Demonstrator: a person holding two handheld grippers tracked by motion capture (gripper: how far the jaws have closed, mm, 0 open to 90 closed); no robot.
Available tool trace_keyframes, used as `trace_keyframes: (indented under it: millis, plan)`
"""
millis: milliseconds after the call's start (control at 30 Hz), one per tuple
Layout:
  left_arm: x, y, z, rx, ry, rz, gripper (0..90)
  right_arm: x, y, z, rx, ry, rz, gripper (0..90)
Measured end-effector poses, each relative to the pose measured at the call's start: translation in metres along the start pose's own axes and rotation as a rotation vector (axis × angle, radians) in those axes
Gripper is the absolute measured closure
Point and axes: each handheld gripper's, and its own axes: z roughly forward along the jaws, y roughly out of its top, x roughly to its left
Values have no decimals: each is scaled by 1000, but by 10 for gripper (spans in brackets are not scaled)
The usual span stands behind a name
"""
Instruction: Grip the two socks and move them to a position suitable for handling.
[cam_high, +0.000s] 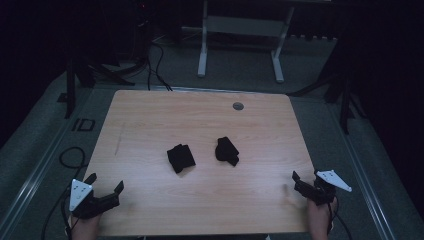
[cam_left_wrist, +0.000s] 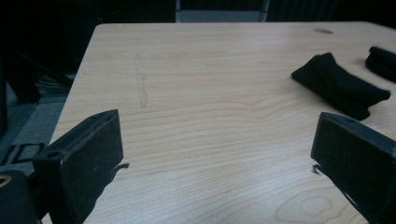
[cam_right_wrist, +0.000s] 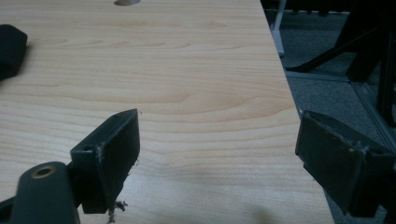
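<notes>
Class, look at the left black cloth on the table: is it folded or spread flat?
Folded. The left black cloth sits as a thick bundle with layered ridges, not one flat sheet, on the table.

Wooden table (cam_high: 200, 120), grey grommet (cam_high: 238, 106)

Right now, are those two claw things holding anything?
No. The left tool and right tool are both open and empty; the two black cloths lie untouched mid-table.

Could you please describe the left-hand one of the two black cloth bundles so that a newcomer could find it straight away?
Start from the wooden table and look near its middle, where two dark bundles lie side by side, apart from each other. The left black bundle is the one nearer the left gripper. Unlike the right black bundle, it lies farther from the round grey grommet.
</notes>
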Motion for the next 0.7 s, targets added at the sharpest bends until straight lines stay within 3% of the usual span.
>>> trace_keyframes:
  millis: [267, 433, 600, 667, 700]
  plan:
    - [-4, 2, 0, -4, -18, 9, 17, 0, 1, 2, 26, 55, -30, 132]
    - [-17, 5, 1, 26, -40, 74, 0, 6, 5, 1, 55, 118, -63, 131]
    - [-27, 6, 3, 37, -81, 83, 0, 24, 13, 2, 95, 225, -83, 127]
    - [-27, 6, 2, 24, -102, 68, 0, 36, 18, 4, 120, 240, -97, 126]
    - [-27, 6, 2, 17, -116, 61, 0, 42, 20, 6, 135, 271, -106, 116]
